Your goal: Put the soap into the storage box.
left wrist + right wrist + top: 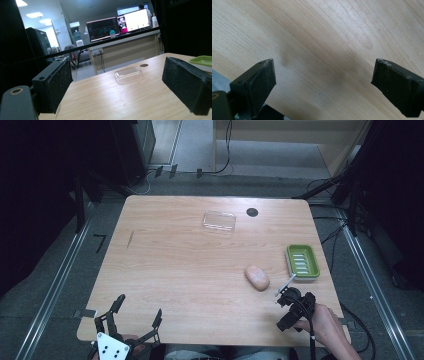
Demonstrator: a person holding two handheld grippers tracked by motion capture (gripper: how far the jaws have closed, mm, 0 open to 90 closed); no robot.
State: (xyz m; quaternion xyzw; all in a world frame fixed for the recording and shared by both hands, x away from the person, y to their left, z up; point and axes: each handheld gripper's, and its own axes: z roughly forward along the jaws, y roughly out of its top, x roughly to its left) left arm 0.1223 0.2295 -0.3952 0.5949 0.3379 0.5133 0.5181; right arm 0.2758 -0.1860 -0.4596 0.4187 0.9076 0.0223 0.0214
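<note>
High view: both tools (jaws spread) near table's (165,270) near edge.

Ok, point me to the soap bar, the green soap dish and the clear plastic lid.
soap bar (257,277), high view, middle of its top face.
green soap dish (314,265), high view, right rim.
clear plastic lid (128,74), left gripper view, centre of its flat top.
</note>
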